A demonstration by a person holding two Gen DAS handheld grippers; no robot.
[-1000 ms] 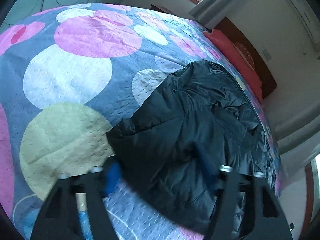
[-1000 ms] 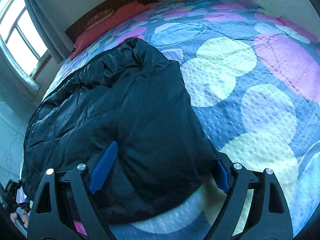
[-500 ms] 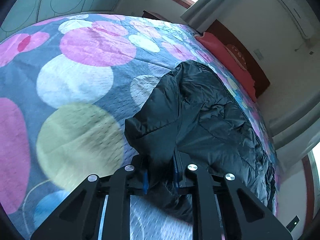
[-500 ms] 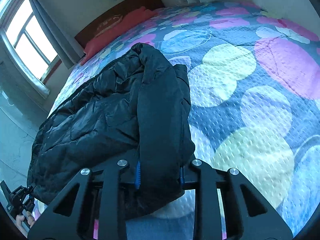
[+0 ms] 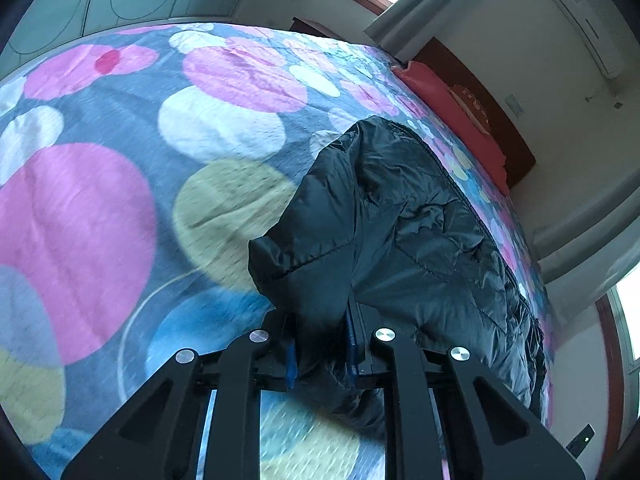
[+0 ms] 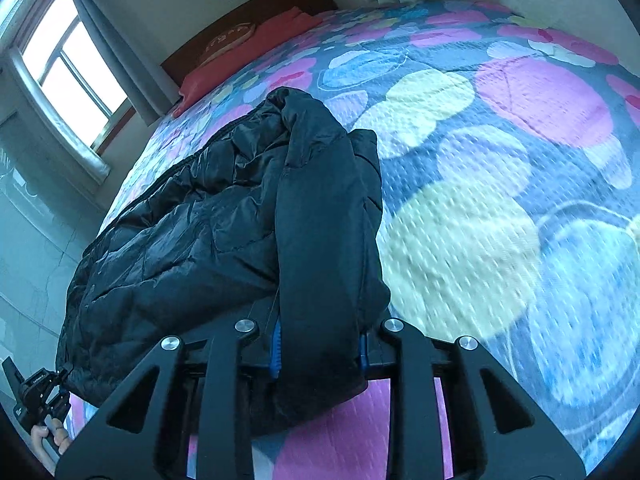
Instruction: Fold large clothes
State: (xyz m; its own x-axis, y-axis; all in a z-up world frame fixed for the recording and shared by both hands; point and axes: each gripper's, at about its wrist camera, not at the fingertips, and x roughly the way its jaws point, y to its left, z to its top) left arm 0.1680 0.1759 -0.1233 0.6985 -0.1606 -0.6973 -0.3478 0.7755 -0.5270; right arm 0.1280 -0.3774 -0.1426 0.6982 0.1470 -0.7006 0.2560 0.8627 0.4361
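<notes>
Left wrist view: the left gripper (image 5: 320, 354) has just closed its jaws, clenching a fold of the black puffer jacket (image 5: 404, 240) lying on the bed (image 5: 88, 216). Right wrist view: the right gripper (image 6: 318, 346), jaws likewise just closed, grasps the jacket's near edge, lifted off the bedspread

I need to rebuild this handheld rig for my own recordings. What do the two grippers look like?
Both look alike. The left gripper and right gripper each have jaws of flat black plates with triangular cut-outs, round silver bolt heads at the pivots, and blue pads on the inner faces. No cables or markings show. In the right wrist view, a bare hand holds a black grip.
</notes>
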